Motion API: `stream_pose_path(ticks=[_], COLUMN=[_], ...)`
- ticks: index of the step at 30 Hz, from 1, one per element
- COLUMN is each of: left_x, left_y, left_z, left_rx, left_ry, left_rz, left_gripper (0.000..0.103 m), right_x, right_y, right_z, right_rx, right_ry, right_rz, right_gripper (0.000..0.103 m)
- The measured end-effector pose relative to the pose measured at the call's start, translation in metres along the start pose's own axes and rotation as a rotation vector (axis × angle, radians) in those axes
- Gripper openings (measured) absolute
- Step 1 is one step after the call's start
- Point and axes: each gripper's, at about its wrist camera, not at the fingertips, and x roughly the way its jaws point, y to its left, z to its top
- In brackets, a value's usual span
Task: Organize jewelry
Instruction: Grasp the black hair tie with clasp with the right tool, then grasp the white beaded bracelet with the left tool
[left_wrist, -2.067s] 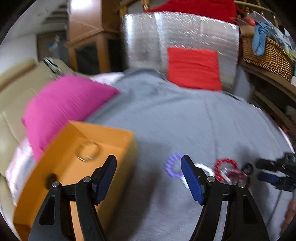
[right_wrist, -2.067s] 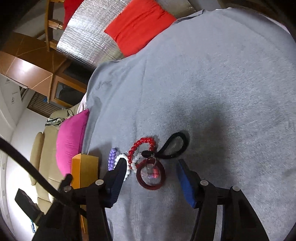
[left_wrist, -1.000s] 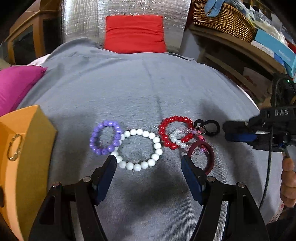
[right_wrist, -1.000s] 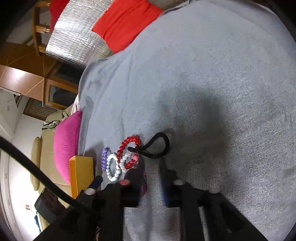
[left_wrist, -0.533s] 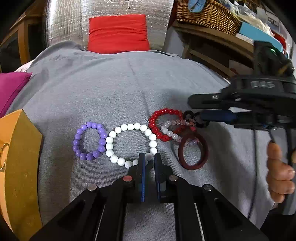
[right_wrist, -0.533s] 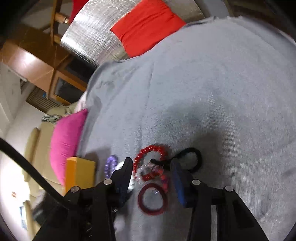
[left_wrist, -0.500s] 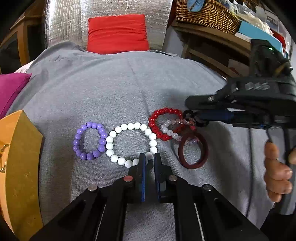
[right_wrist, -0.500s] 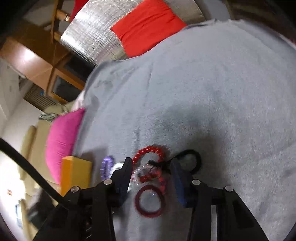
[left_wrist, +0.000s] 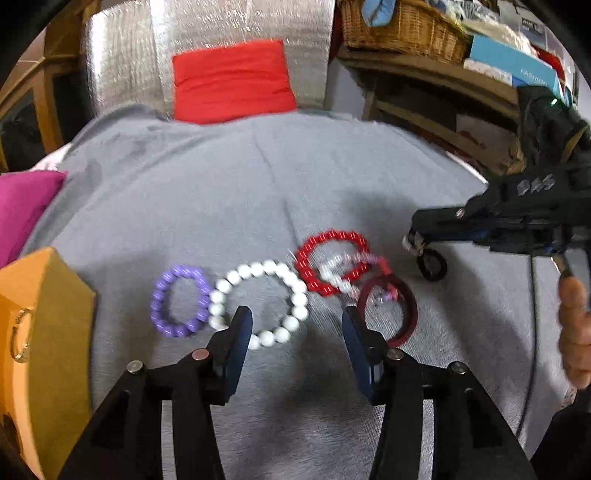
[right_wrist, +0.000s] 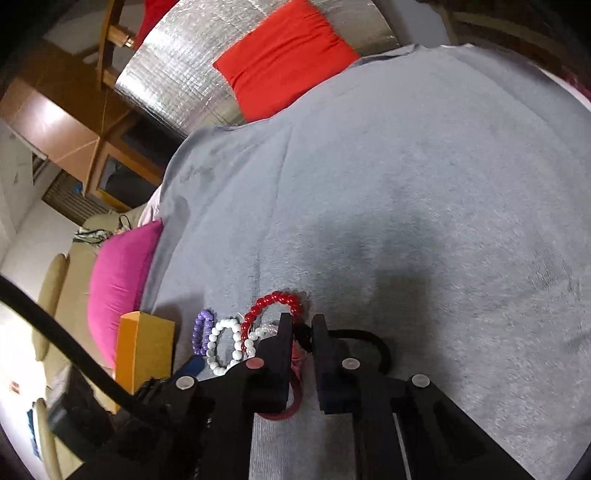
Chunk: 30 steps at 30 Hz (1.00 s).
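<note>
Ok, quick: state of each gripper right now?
Left gripper: open, just reopened, over the white bead bracelet.
Right gripper: just closed on the black hair tie.

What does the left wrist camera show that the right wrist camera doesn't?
Only the left wrist view shows the wicker basket, the gold ring in the orange box, and the hand holding the right gripper, whose jaws have just been closing on the black hair tie. Only the right wrist view shows the beige sofa. Both show the purple bracelet, white bracelet, red bracelet and red cushion.

Home living room: sofa (right_wrist: 55, 295), cushions (left_wrist: 232, 81), wicker basket (left_wrist: 399, 26).
</note>
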Motion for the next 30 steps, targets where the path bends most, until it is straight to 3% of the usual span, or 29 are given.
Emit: stream_pose_path(ticks=[3,5,8,17,20,21,26,30], left_x=[0.009,0.009,0.007,-0.019,-0.036,-0.043,-0.064,-0.081], left_y=[-0.001,0.0,0.001,0.007,0.003,0.002,-0.011,-0.02], left_z=[-0.002,-0.001,0.0,0.003,0.006,0.006,0.006,0.008], left_rx=[0.006,-0.005,-0.016,-0.064,-0.062,-0.068,-0.053,-0.02], left_ry=[0.024,0.031,0.042,0.003,-0.043,-0.06,-0.116,-0.168], left_rz=[0.001,-0.036,-0.068,-0.056,-0.041,-0.042,-0.009,0.034], left_gripper=[0.039,0.018,0.009,0.009,0.009,0.009,0.009,0.009], right_x=[-0.007,-0.011,-0.017,-0.019,-0.015,-0.013,-0.008,0.008], right_y=[-0.009,-0.014,-0.023,-0.032,-0.03,-0.028,-0.01,0.006], right_z=[0.003,0.004,0.008,0.011,0.013,0.014,0.013,0.009], right_rx=[0.018,0.022,0.03,0.078,0.074,0.069,-0.004,-0.085], right_ry=[-0.005,-0.011,-0.017,-0.002,-0.012,-0.018,-0.055,-0.044], right_rz=[0.013,0.012,0.012,0.042,0.019,0.014,0.017,-0.045], right_gripper=[0.012,0.012,0.012,0.014,0.039,0.057,0.06,0.06])
